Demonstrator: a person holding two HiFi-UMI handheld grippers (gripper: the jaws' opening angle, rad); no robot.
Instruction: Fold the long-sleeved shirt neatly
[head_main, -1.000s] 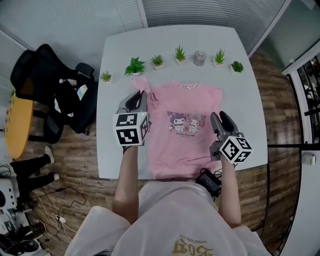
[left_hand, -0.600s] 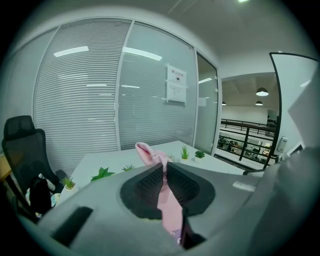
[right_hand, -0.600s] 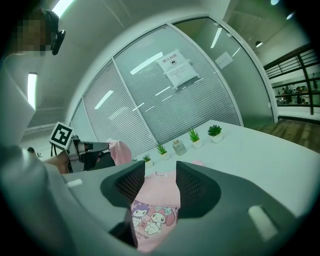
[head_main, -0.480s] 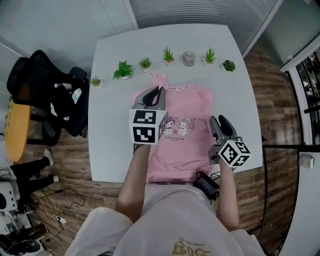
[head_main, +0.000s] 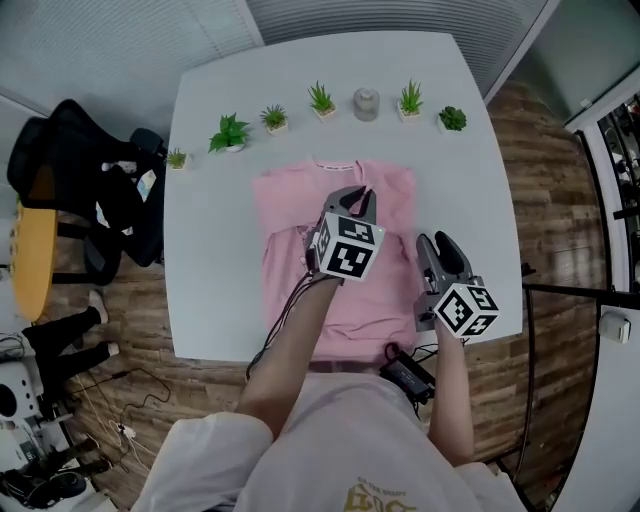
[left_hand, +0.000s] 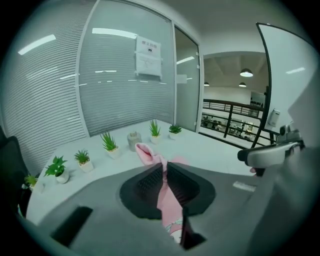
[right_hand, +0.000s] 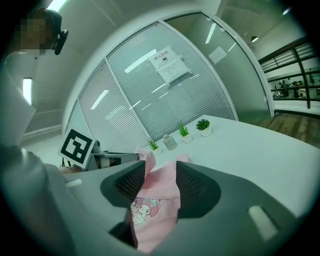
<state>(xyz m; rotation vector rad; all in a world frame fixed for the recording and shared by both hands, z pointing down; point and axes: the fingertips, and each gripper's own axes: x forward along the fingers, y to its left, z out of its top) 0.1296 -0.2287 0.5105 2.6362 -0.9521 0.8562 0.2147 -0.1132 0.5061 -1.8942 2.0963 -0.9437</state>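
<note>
Your left gripper (head_main: 360, 193) pinches the sleeve (left_hand: 148, 153); the right gripper (head_main: 446, 243) hangs with jaws wide, empty. Nothing pins the shirt (head_main: 290, 195), so a hard pull could drag it askew.

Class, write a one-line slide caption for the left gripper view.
Left gripper shut on a fold of the pink shirt above the white table, potted plants lined up behind.

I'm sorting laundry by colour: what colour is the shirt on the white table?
The long-sleeved shirt is pink, clearest in the head view.
</note>
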